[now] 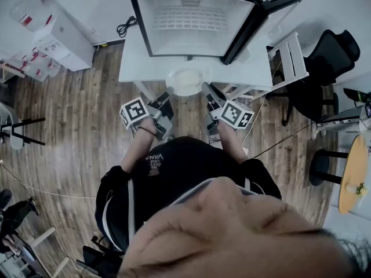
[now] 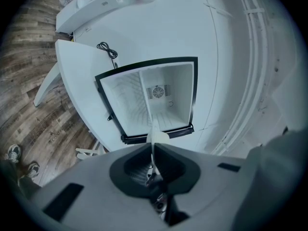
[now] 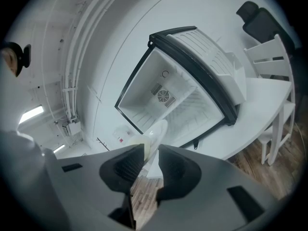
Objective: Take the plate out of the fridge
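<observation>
A white plate [image 1: 185,81] hangs in front of the open mini fridge [image 1: 191,25], outside it and over the white table's [image 1: 130,59] front edge. My left gripper [image 1: 166,100] is shut on its left rim and my right gripper [image 1: 207,91] on its right rim. In the left gripper view the plate [image 2: 156,137] shows edge-on, pinched between the gripper's [image 2: 153,146] jaws, with the empty fridge [image 2: 154,100] beyond. The right gripper view shows the plate [image 3: 155,133] filling the wider gap of that gripper [image 3: 151,153], below the fridge [image 3: 168,95].
The fridge door [image 1: 255,28] stands open to the right. A white chair [image 1: 290,59] and a black office chair [image 1: 327,62] are right of the table. A black cable [image 1: 124,26] lies on the table at the left. White boxes [image 1: 58,39] sit at the far left.
</observation>
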Motion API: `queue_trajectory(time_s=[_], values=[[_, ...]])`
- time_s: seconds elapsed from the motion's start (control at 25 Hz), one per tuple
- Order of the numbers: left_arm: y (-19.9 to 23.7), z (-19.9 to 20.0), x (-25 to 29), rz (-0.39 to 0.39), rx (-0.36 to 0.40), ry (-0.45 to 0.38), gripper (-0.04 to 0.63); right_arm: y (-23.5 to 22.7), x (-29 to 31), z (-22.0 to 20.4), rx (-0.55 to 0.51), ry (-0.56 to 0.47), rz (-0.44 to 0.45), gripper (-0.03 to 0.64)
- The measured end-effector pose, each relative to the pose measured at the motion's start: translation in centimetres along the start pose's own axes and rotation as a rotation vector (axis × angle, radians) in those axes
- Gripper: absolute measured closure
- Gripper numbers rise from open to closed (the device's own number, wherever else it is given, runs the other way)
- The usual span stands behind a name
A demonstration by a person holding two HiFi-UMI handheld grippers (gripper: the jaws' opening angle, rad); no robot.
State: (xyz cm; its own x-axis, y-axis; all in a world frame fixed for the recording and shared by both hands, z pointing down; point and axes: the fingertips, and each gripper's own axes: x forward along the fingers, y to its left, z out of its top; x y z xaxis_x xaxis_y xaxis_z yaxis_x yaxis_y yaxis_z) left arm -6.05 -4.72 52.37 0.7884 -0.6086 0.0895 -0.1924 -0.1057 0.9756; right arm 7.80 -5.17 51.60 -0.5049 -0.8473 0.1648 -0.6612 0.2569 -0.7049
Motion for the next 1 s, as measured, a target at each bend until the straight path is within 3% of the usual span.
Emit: queue_trajectory(time_s=[1.0], values=[[0.15,0.7,0.17,-0.007,-0.004,0.008,0.565,0.78,0.6,0.27,0.002,-0.011,0.011,0.523]])
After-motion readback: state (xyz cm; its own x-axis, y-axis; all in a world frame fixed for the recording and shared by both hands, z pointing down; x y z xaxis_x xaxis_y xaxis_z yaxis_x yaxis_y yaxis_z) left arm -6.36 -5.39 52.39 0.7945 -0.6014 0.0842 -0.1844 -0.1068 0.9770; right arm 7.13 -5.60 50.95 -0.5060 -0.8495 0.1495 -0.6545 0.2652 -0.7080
